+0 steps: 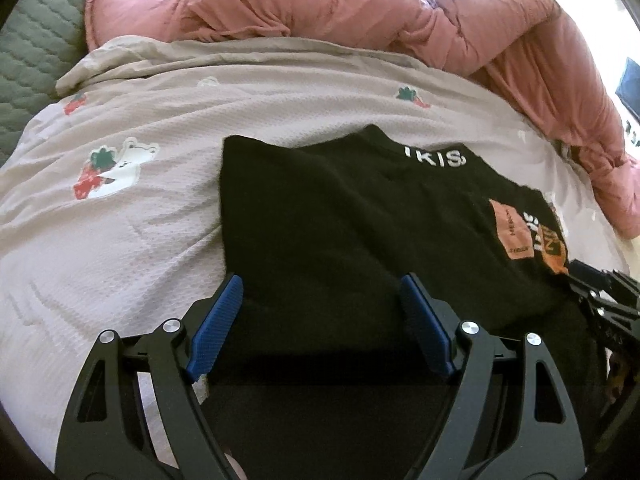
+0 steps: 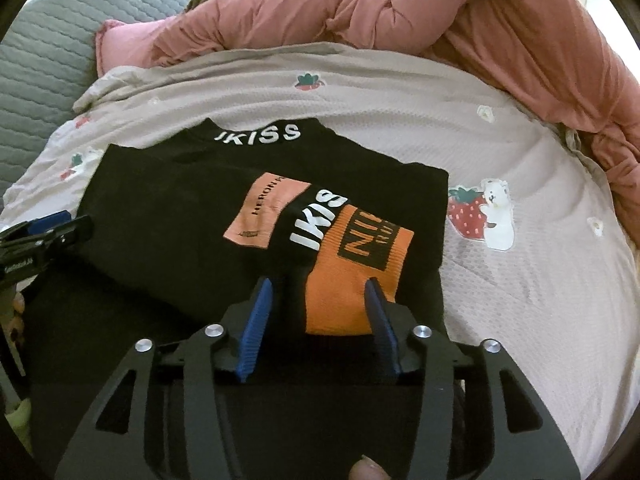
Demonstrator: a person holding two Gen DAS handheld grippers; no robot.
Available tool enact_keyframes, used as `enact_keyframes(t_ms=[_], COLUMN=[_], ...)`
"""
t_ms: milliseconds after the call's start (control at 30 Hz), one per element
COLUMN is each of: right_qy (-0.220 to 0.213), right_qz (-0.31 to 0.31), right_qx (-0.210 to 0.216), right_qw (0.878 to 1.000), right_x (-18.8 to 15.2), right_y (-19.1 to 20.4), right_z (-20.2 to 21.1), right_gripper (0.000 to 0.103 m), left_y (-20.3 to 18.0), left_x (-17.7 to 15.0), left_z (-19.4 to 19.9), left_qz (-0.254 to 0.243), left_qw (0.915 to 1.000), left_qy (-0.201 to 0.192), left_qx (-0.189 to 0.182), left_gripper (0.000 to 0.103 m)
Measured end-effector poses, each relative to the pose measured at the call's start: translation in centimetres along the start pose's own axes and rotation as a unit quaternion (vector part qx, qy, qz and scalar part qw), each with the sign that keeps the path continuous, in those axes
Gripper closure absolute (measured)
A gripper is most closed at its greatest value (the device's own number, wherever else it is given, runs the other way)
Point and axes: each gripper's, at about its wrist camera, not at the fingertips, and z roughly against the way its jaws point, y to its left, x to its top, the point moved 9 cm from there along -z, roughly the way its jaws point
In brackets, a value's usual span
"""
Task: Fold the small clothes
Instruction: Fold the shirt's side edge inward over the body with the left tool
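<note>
A black top (image 1: 340, 216) with white "IKISS" lettering at the collar lies flat on the bed cover, collar away from me. Its sleeve with the orange cuff (image 2: 352, 276) is laid across the front, beside a pink patch (image 2: 264, 212). My left gripper (image 1: 322, 280) stands open, wide, over the top's near left edge, with only flat cloth under it. My right gripper (image 2: 317, 282) is open too; the orange cuff lies between its blue fingers without being pinched. Each gripper shows at the edge of the other's view: the right gripper (image 1: 600, 300) and the left gripper (image 2: 40, 232).
The top rests on a beige bed cover (image 1: 120, 240) printed with strawberries and bears. A bunched pink duvet (image 2: 480, 32) runs along the back and right. Grey quilted fabric (image 1: 36, 40) shows at the far left.
</note>
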Motion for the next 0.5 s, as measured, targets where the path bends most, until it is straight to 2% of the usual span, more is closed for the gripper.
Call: enact_keyframes(t_ms=[67,167,233,267,333,500], right_qy=[-0.005,-0.022,-0.031,-0.037,-0.048,-0.067], right_qz=[0.005,0.013,0.017,0.022,0.03,0.051], right_qx=[0.002,0.006,0.007,0.009,0.009,0.017], right_qw=[1.0,1.0,0.999,0.999,0.998,0.996], right_x=[-0.1,-0.1,-0.2,-0.4,-0.6,-1.7], right_y=[0.0,-0.1,-0.3,-0.4,-0.5,-0.3], right_z=[0.9,2.8,4.0,4.8,6.1,8.9], right_gripper=[0.051,0.039,0.036,0.036,0.034,0.031], left_y=[0.5,0.7,0.6,0.5,0.4,0.8], left_x=[0.1,0.2,0.2,0.1,-0.4,-1.6], left_z=[0.4,1.5,2.4,2.7,3.8,5.8], left_qz=[0.013,0.025,0.026,0.024,0.016,0.007], left_qw=[0.9999,0.9995,0.9993,0.9992,0.9989,0.9986], left_qy=[-0.004,-0.018,-0.029,-0.032,-0.043,-0.05], left_qx=[0.0,-0.005,-0.002,-0.001,0.006,0.019], left_gripper=[0.028,0.028,0.028,0.025,0.01,0.01])
